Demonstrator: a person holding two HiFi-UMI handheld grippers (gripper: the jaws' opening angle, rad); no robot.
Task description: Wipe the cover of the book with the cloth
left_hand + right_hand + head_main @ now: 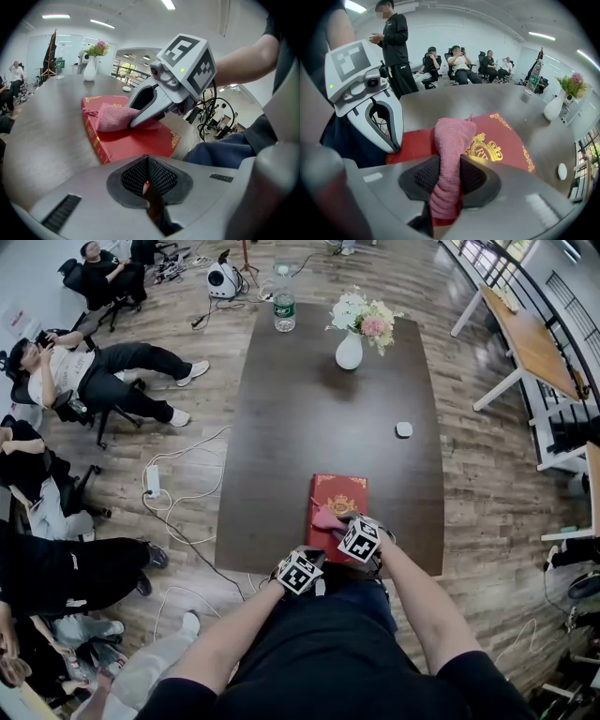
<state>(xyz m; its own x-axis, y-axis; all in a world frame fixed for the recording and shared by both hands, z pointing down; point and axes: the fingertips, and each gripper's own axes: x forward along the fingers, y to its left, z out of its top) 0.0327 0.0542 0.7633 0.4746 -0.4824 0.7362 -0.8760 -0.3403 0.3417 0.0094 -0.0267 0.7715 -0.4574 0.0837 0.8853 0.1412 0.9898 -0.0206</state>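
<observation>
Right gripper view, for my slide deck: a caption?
Right gripper holds a pink cloth on the red book.

Bright, even light from ceiling strip lights [55, 16]; soft shadows; fisheye bending, dark corners.

— Count on the dark table [309, 409], please?
— 1 book [344, 495]; 1 cloth [325, 518]; 1 vase of flowers [349, 351]; 1 water bottle [284, 307]; 1 small white object [404, 429].
— Tools?
— 2: left gripper [316, 555], right gripper [335, 521].
</observation>
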